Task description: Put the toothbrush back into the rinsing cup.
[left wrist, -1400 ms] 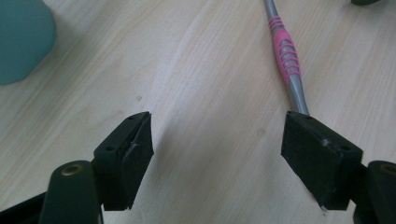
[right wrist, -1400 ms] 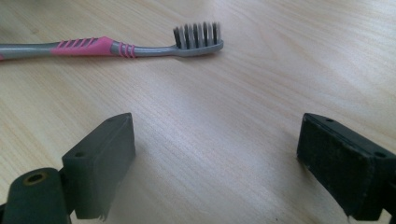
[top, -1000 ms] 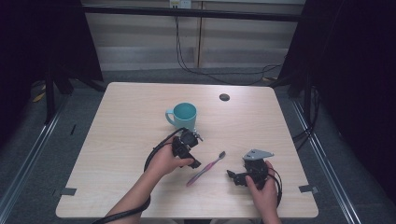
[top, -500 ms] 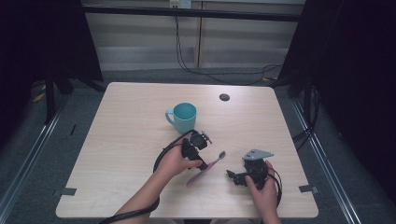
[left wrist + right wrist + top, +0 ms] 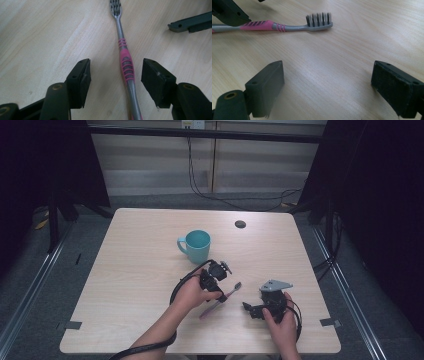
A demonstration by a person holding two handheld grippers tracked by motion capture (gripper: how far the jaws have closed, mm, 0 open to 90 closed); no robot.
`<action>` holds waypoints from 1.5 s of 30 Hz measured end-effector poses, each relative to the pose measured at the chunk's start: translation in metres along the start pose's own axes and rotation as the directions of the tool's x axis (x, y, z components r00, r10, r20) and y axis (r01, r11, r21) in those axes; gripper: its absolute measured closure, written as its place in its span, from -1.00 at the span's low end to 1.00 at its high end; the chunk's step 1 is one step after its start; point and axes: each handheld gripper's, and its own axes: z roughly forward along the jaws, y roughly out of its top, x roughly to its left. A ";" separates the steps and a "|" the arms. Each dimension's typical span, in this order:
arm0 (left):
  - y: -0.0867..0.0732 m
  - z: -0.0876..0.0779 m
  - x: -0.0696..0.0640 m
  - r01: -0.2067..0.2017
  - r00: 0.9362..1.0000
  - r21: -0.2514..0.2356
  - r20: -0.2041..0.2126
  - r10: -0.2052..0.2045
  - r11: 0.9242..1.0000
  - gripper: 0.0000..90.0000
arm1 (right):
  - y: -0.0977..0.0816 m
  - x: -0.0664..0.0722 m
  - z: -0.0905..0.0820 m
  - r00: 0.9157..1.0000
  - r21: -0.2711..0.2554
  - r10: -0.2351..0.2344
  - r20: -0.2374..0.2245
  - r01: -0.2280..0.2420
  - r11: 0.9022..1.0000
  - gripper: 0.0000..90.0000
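Observation:
A pink and grey toothbrush (image 5: 231, 291) lies flat on the wooden table (image 5: 135, 270), bristles up. My left gripper (image 5: 218, 293) is lowered over it. In the left gripper view the pink handle (image 5: 126, 67) lies between the two pads, nearer the right pad (image 5: 156, 80), with a gap on both sides. The jaws have just been closing but do not press on it, so my left gripper (image 5: 116, 68) is open. My right gripper (image 5: 248, 308) rests on the table to the right, open and empty (image 5: 327, 75), facing the toothbrush head (image 5: 319, 21).
A teal mug (image 5: 196, 246) stands behind the left hand, handle to the left. A small dark round disc (image 5: 240, 224) sits near the table's far edge. One jaw of the right gripper (image 5: 190, 23) shows beyond the brush.
The left hand moved right and slightly down, bringing its gripper over the toothbrush handle, and its jaws narrowed around it. The right hand stayed still.

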 end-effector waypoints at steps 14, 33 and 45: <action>0.006 0.008 -0.003 0.027 1.000 0.027 -0.013 -0.026 0.999 0.17 | 0.000 0.000 0.000 1.000 0.001 0.002 0.000 -0.002 1.000 -0.76; 0.011 0.012 -0.005 0.032 0.998 0.068 -0.048 -0.029 0.997 0.74 | 0.000 0.000 0.000 1.000 0.001 -0.002 0.002 0.002 1.000 -0.76; 0.008 0.010 -0.002 0.038 0.999 0.086 -0.036 -0.035 0.996 0.73 | 0.000 0.000 0.000 1.000 0.001 -0.002 0.002 0.002 1.000 -0.76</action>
